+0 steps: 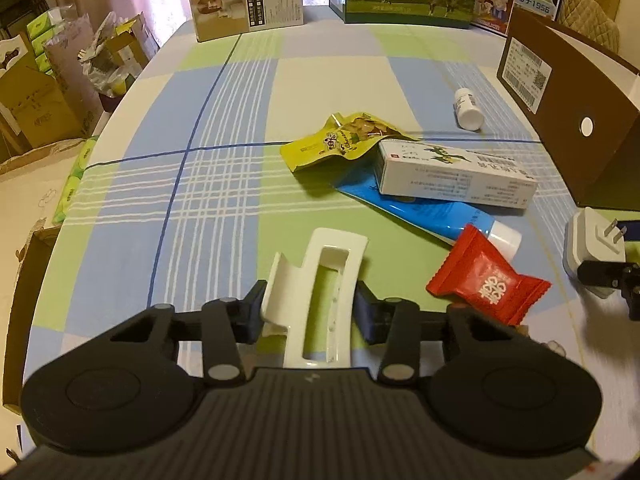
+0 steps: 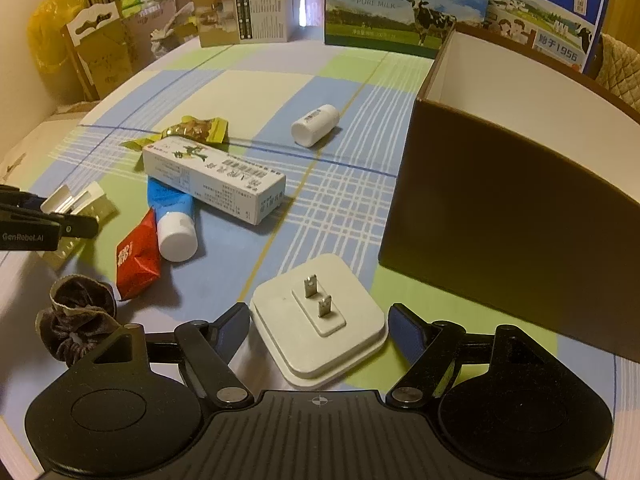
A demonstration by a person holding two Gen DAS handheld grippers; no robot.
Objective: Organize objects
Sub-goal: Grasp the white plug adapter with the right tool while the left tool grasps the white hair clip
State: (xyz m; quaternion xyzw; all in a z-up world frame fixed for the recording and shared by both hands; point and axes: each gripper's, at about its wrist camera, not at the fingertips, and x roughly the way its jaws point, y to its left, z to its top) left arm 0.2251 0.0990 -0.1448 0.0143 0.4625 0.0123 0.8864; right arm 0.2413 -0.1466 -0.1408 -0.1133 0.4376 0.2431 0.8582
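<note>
My left gripper (image 1: 310, 312) is shut on a white hair claw clip (image 1: 320, 280), held just above the checked tablecloth (image 1: 180, 200). In the right wrist view the clip (image 2: 76, 204) shows at the far left. My right gripper (image 2: 320, 320) is shut on a white plug adapter (image 2: 320, 320) with its two prongs facing the camera, close to the open brown box (image 2: 500, 220). Between the grippers lie a red candy packet (image 1: 484, 280), a blue tube (image 1: 432, 212) under a white carton (image 1: 456, 172), a yellow snack packet (image 1: 344, 140) and a small white bottle (image 1: 468, 106).
A dark velvet scrunchie (image 2: 76, 320) lies left of my right gripper. Milk cartons (image 2: 400, 4) and a printed box (image 2: 244, 12) stand along the table's far edge. Cardboard boxes and bags (image 1: 48, 92) crowd the floor past the left edge.
</note>
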